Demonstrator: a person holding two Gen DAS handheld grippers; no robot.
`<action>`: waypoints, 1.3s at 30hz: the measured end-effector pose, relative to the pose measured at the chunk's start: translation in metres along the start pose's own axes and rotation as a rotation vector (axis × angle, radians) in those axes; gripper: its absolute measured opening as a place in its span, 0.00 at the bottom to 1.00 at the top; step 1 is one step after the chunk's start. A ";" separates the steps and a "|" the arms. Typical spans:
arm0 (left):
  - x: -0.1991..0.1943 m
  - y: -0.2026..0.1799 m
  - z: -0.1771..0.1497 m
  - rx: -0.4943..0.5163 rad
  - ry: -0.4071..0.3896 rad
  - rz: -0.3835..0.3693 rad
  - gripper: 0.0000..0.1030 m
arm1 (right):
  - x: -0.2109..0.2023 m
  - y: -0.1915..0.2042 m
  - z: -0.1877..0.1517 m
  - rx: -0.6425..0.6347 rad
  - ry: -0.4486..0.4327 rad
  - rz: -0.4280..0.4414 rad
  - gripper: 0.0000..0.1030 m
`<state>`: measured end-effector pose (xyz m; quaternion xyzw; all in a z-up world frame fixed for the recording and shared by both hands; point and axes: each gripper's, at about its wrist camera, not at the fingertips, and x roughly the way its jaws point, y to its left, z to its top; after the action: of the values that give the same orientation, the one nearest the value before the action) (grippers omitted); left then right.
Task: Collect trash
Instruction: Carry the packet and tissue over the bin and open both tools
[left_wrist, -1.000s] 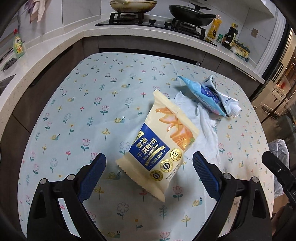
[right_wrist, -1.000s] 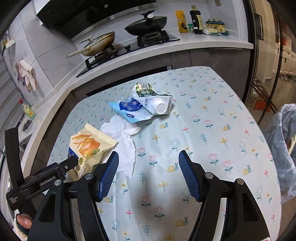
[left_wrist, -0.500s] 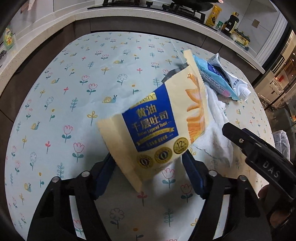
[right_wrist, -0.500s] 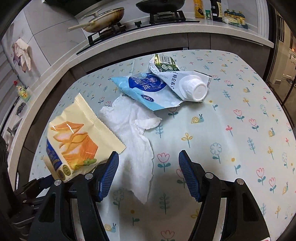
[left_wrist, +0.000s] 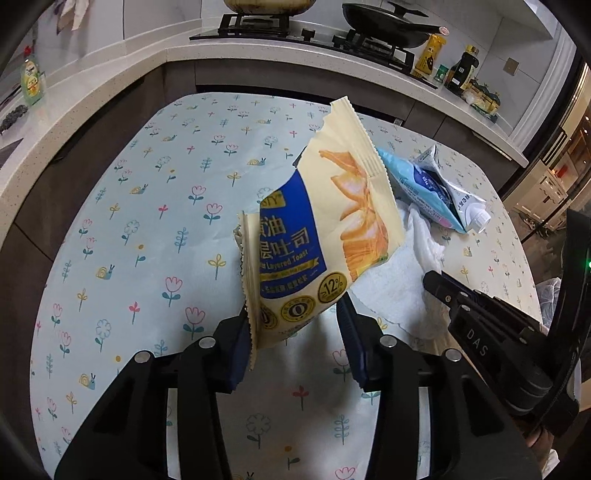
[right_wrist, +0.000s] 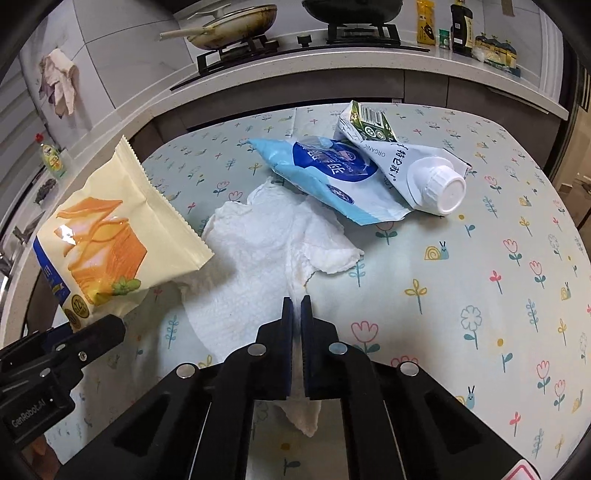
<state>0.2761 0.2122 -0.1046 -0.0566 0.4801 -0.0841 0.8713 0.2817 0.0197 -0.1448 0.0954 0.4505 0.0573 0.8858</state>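
Two pieces of trash are in my grip at once. My left gripper is clamped on the bottom edge of the toast wrapper, so the bag stands up off the table and tilts toward the right; holding it by the crimped seam gives the pads something flat and stiff to bite. The wrapper is glossy cream film with a blue label, lightly creased and apparently empty. My right gripper is closed tight on a pinched fold of the paper towel, the rest of which lies on the table. It is soft, quilted and crumpled, so I judge a pinch at one ridge will drag it all along. Beyond it lie a blue-and-white pouch and, overlapping it, a flattened milk carton with a white screw cap, neither yet collected.
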 end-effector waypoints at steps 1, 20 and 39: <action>-0.004 -0.001 0.001 -0.001 -0.007 -0.002 0.40 | -0.007 0.001 0.000 0.001 -0.010 0.014 0.04; -0.106 -0.107 0.012 0.136 -0.184 -0.100 0.40 | -0.202 -0.056 0.018 0.074 -0.347 0.039 0.04; -0.152 -0.273 -0.017 0.375 -0.250 -0.250 0.40 | -0.311 -0.186 -0.021 0.264 -0.528 -0.128 0.04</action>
<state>0.1569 -0.0245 0.0614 0.0371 0.3339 -0.2709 0.9021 0.0847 -0.2179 0.0467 0.1926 0.2135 -0.0844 0.9541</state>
